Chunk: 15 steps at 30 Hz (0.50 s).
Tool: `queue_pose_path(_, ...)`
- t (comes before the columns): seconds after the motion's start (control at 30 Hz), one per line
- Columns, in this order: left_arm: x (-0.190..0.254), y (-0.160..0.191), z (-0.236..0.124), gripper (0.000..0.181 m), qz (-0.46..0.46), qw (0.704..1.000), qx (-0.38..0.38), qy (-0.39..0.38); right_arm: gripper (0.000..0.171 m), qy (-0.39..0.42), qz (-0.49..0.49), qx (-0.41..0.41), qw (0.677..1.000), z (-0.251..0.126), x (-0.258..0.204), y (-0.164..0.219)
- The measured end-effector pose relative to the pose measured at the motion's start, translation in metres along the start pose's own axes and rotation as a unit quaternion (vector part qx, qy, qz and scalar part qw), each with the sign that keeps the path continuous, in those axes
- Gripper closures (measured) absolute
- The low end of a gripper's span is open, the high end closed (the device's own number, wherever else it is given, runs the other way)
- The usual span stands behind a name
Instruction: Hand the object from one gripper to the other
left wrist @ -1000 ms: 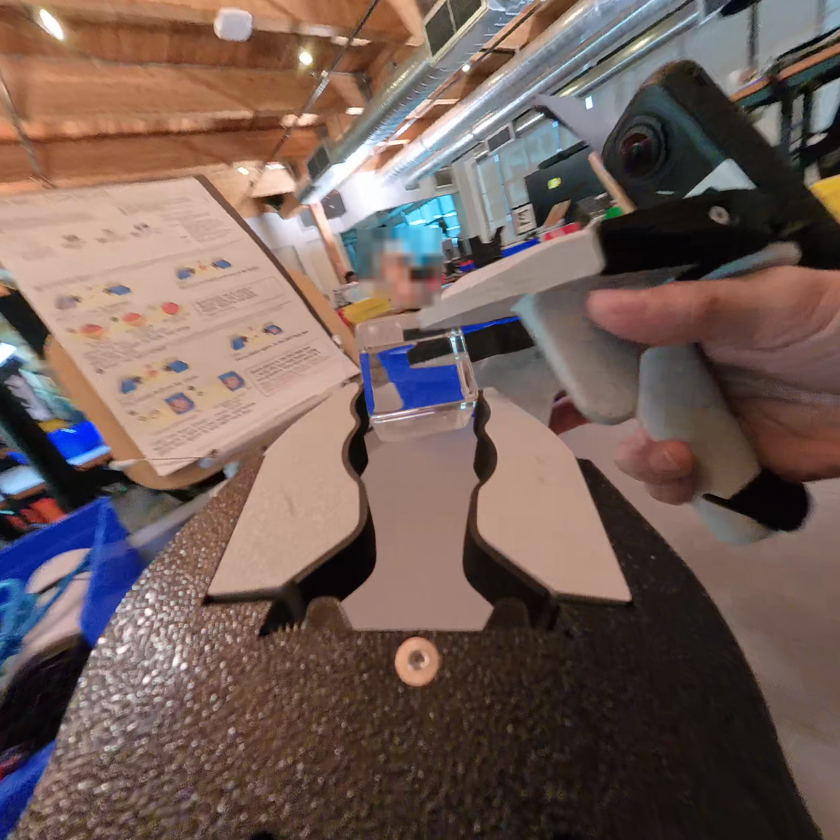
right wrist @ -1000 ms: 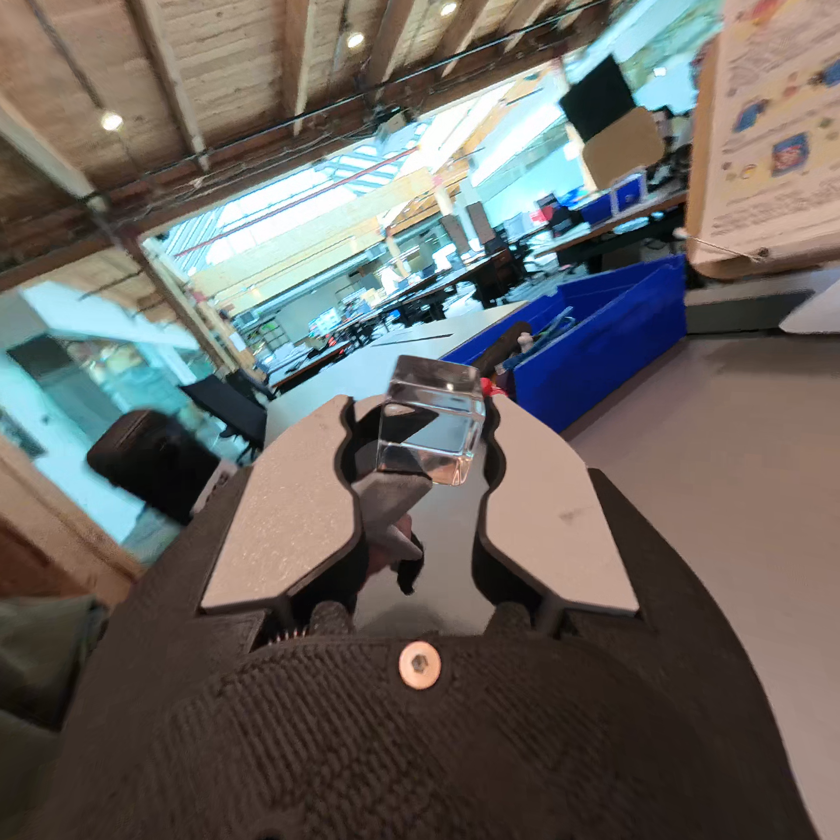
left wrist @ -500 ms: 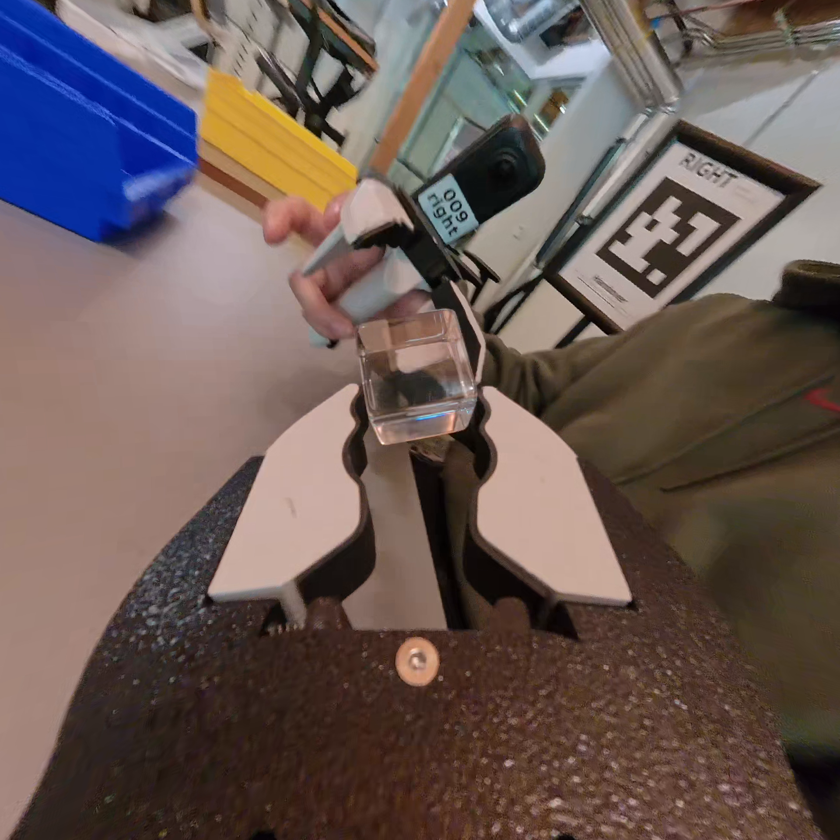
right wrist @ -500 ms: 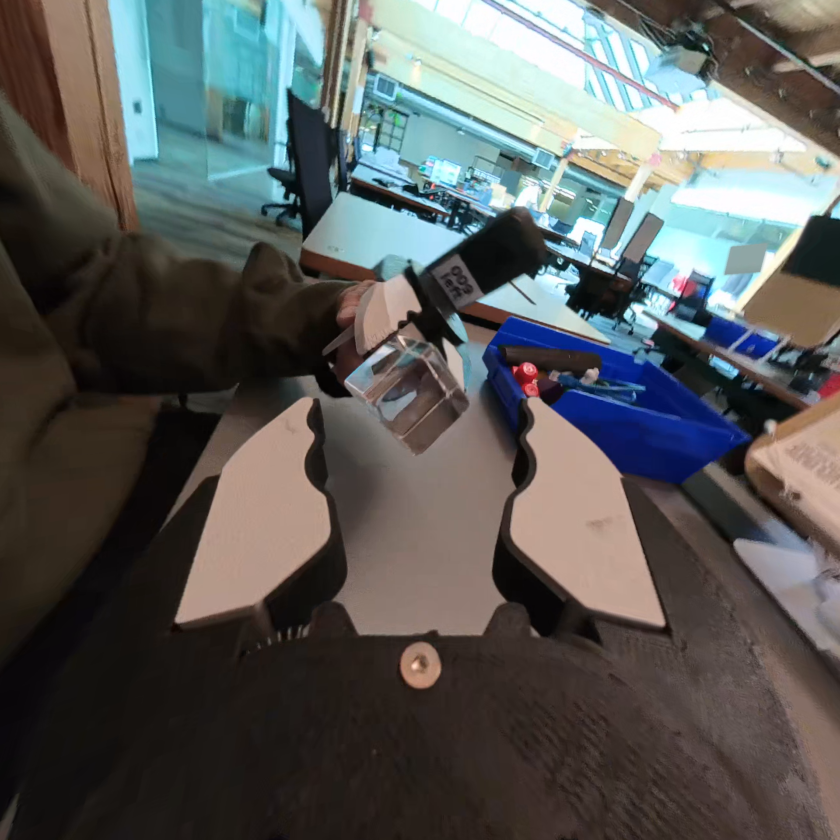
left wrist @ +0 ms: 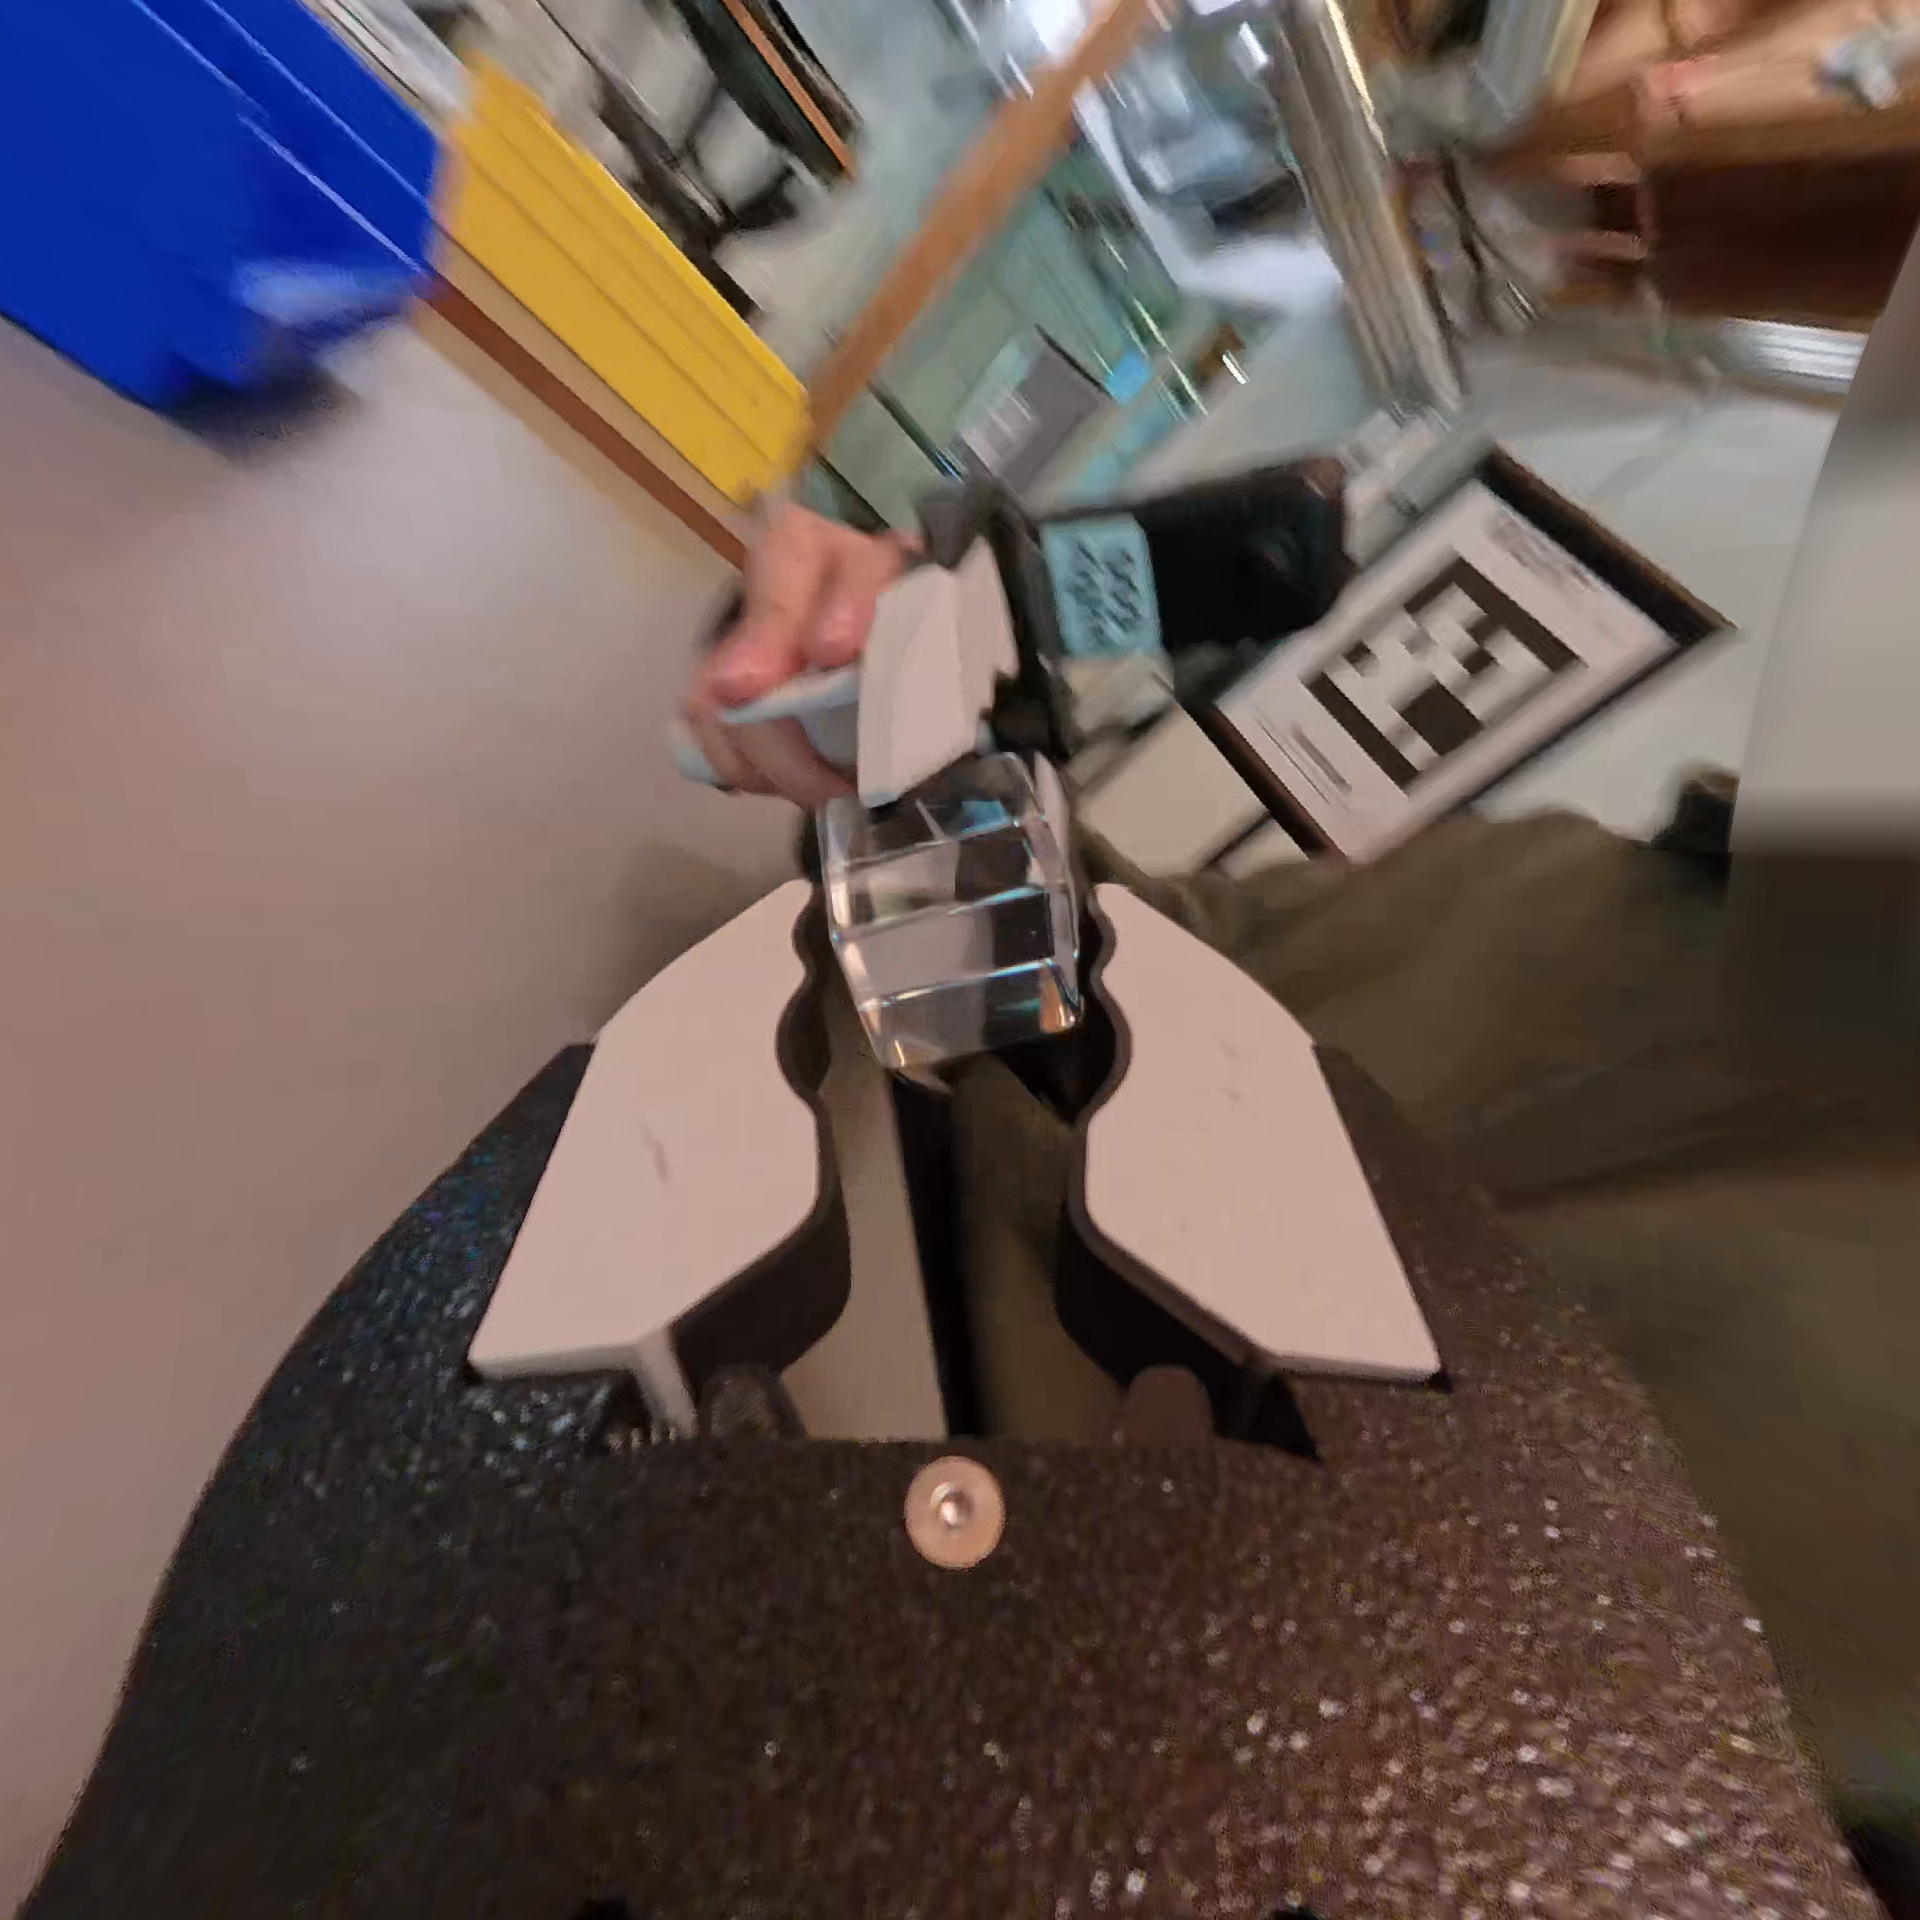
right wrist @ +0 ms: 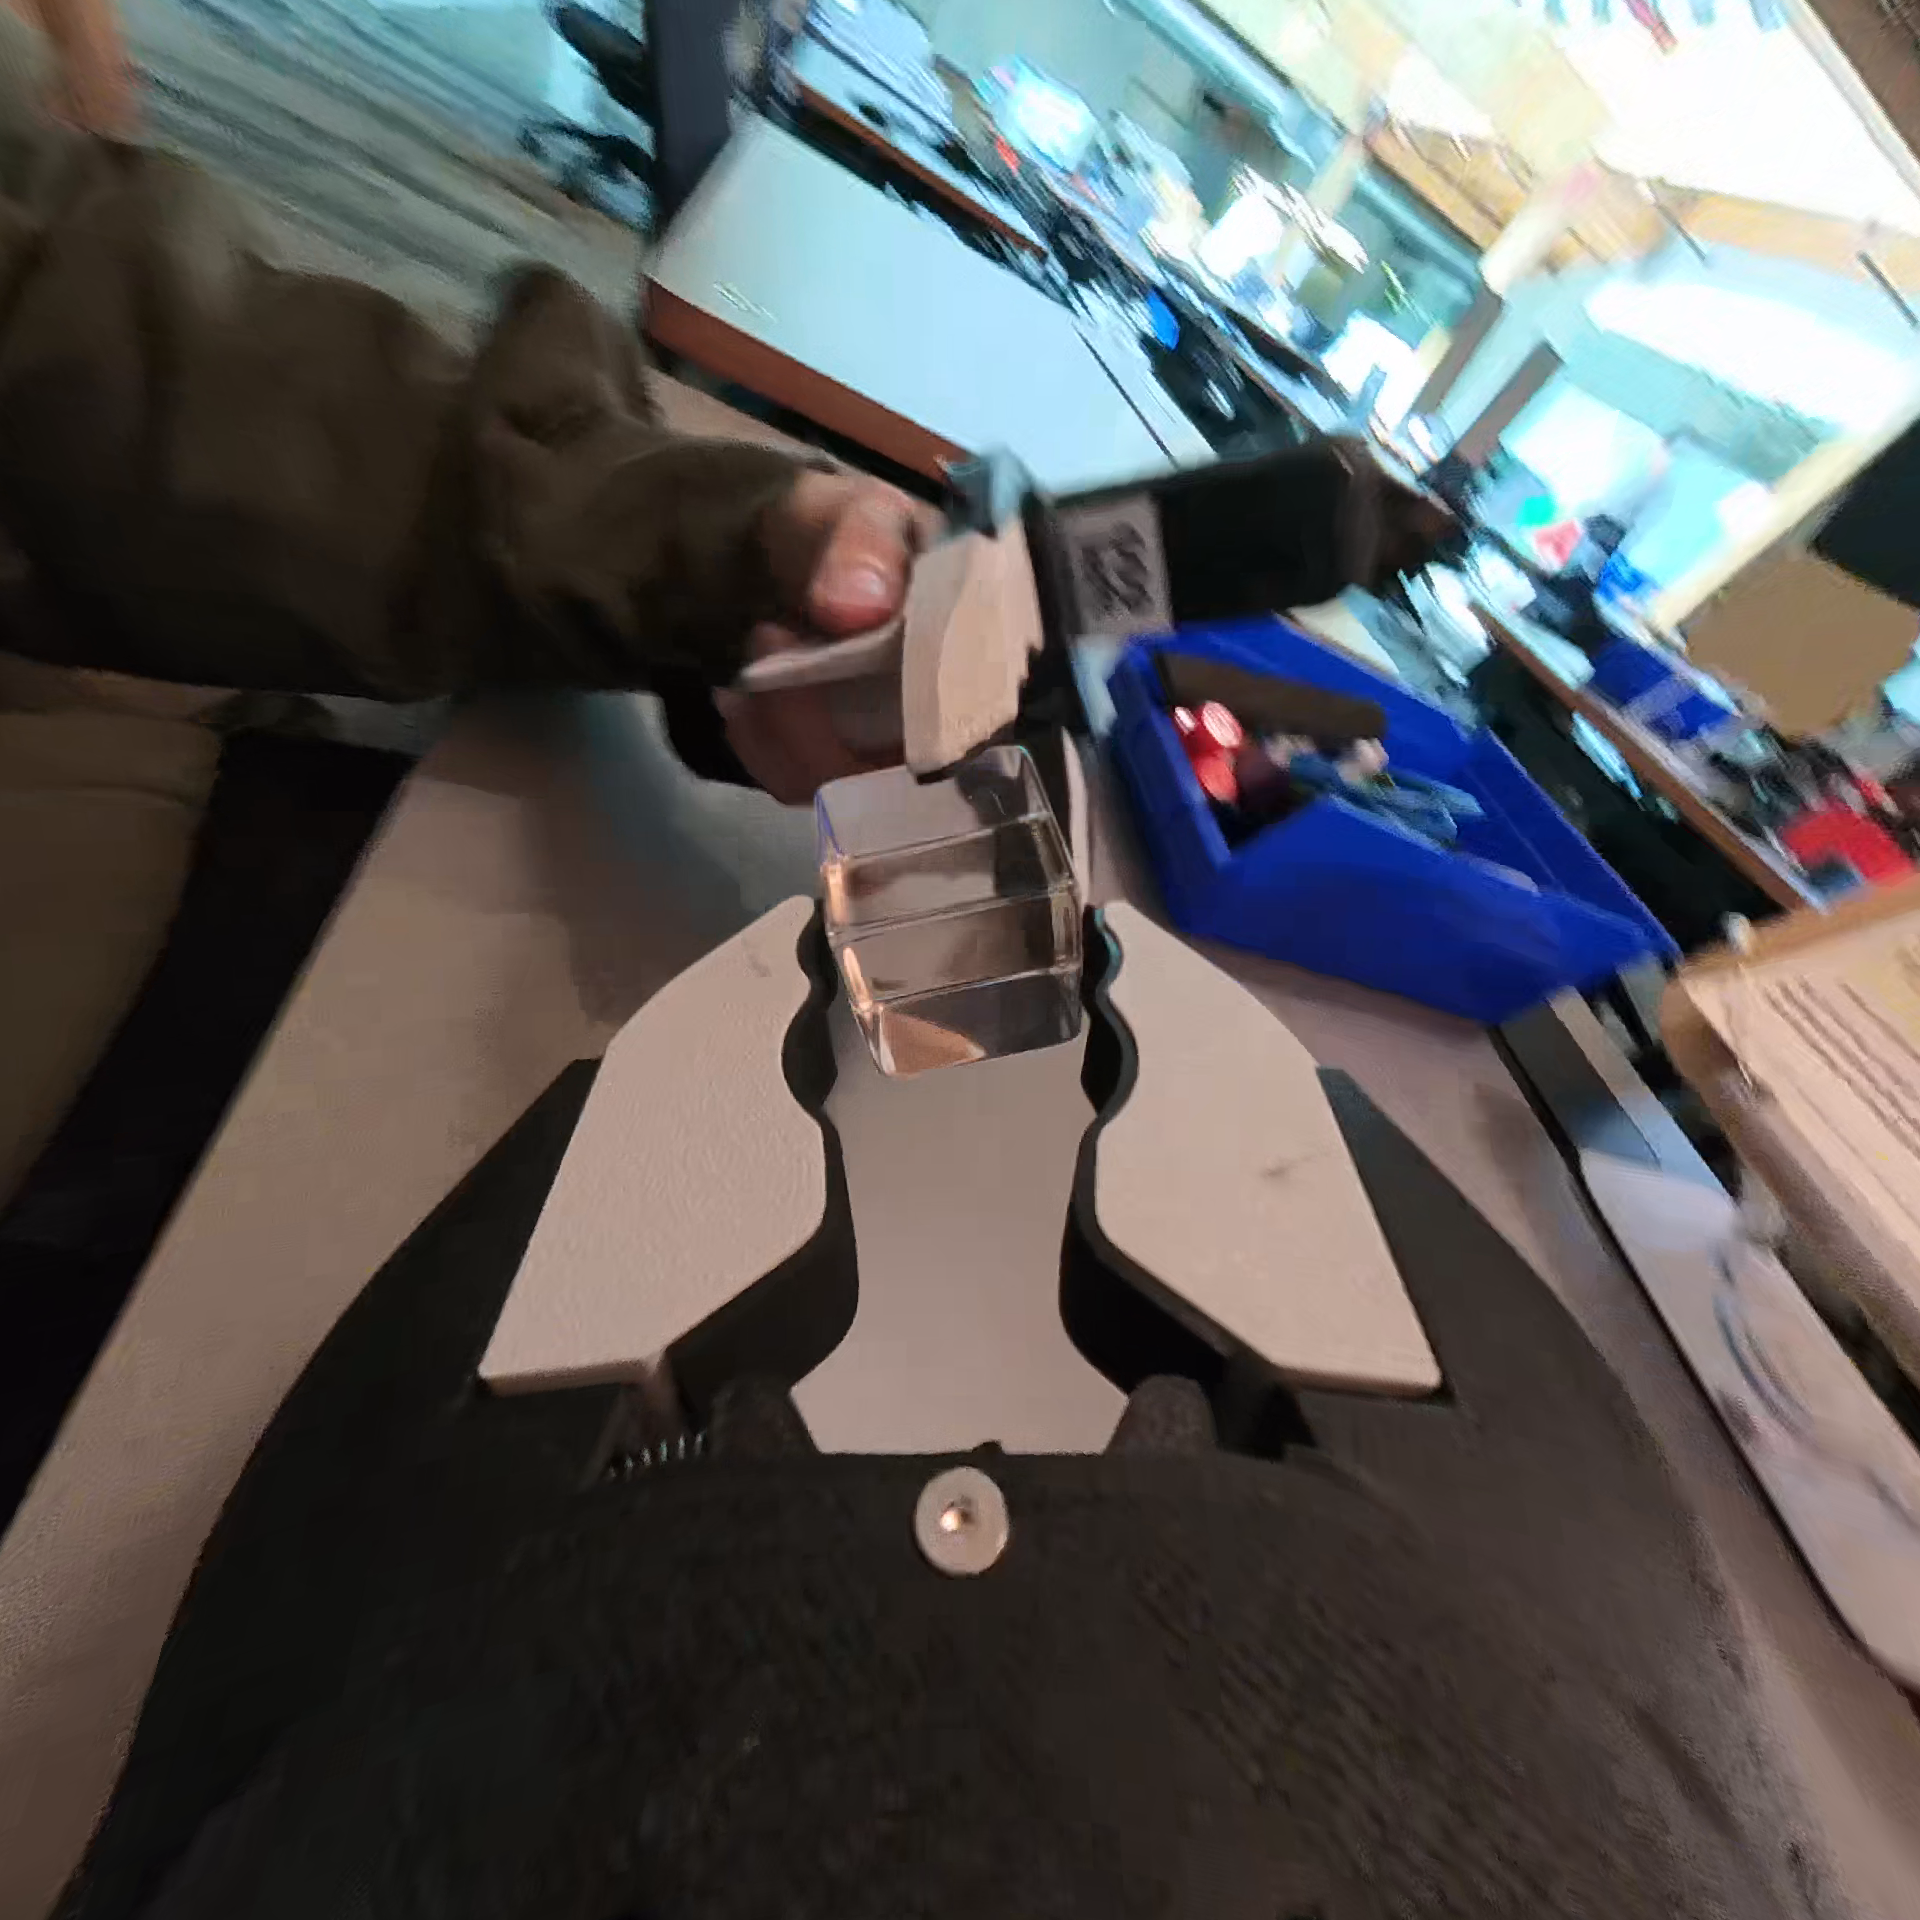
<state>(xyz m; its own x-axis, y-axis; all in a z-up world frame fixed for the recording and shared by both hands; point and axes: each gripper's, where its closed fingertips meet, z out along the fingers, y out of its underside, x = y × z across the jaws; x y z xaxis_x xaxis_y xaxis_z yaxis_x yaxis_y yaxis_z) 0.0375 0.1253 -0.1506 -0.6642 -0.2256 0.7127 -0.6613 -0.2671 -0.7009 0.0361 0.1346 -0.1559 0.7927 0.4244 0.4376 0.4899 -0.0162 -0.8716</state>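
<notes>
A clear plastic cube (left wrist: 956, 977) sits between the fingertips of my left gripper (left wrist: 951, 904), which is shut on it. In the same view my right gripper (left wrist: 961, 795) comes down from above, a hand on its handle, and its grey fingers (left wrist: 914, 707) touch the top of the cube. In the right wrist view the cube (right wrist: 951, 966) fills the gap between the tips of my right gripper (right wrist: 954, 935), which is shut on it. There my left gripper (right wrist: 997, 779) reaches in from above with its fingers (right wrist: 966, 655) on the cube. Both views are blurred.
A grey table (right wrist: 312, 1039) lies below. A blue bin (right wrist: 1403, 862) with several small items stands at the right, and a printed sheet (right wrist: 1818, 1091) beside it. The left wrist view shows another blue bin (left wrist: 156, 208), a yellow stack (left wrist: 623, 312), a framed marker board (left wrist: 1455, 675) and an olive sleeve (left wrist: 1558, 1039). Both grippers' tips are close together, under 4 cm apart.
Half a second ago my right gripper was open around the cube held by the left gripper. Now the right fingers have shut on the cube. Both grippers have turned a little.
</notes>
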Motion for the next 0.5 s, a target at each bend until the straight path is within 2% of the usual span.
queue_pose_path(0.03, -0.012, -0.01, -0.005, 0.136, 0.004, 0.999, 0.031, -0.044, 0.126, 0.031, 0.019, -0.024, 0.999, 0.001, 0.011, 0.007)
queue_pose_path(0.1, -0.028, -0.021, -0.014, 0.125, 0.025, 0.99, 0.066, -0.123, 0.126, 0.108, 0.049, -0.064, 0.991, 0.001, 0.035, 0.022)
queue_pose_path(0.2, -0.038, -0.02, -0.017, 0.109, 0.045, 0.976, 0.044, -0.209, 0.126, 0.149, 0.038, -0.129, 0.98, 0.001, 0.045, 0.043)
queue_pose_path(0.27, -0.044, -0.017, -0.015, 0.098, 0.049, 0.967, 0.03, -0.247, 0.126, 0.177, -0.003, -0.154, 0.972, 0.002, 0.049, 0.046)
queue_pose_path(0.37, -0.041, -0.01, -0.007, 0.09, 0.002, 0.98, 0.028, -0.195, 0.126, 0.18, -0.064, -0.126, 0.973, 0.006, 0.046, 0.033)
queue_pose_path(0.5, -0.016, -0.014, -0.006, 0.091, -0.077, 0.994, 0.074, -0.026, 0.126, 0.14, -0.12, -0.005, 0.983, 0.002, 0.028, 0.001)
